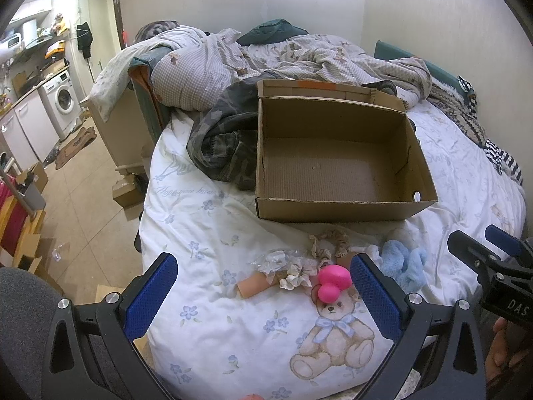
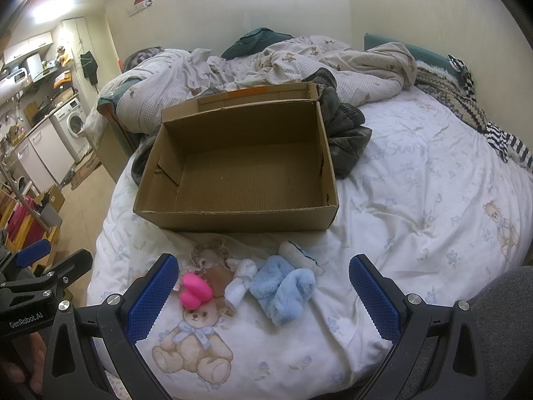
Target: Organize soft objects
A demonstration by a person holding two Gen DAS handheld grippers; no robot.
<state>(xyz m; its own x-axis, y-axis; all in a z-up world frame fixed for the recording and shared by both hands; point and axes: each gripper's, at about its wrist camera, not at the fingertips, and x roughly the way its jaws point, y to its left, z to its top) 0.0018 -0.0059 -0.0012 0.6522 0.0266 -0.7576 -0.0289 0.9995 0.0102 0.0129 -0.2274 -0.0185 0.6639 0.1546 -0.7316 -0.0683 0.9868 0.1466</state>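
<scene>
An open, empty cardboard box rests on the bed. Small soft items lie in front of it: a pink squishy toy, beige scrunchies, a crumpled clear wrap, a fluffy light-blue cloth and a white cloth. My left gripper hovers open above the pink toy and the scrunchies. My right gripper is open too, over the blue and white cloths. Neither holds anything.
A white bedsheet with flowers and teddy bears covers the bed. A camouflage garment lies left of the box, and a rumpled duvet behind it. Left of the bed are tiled floor, cardboard boxes and a washing machine.
</scene>
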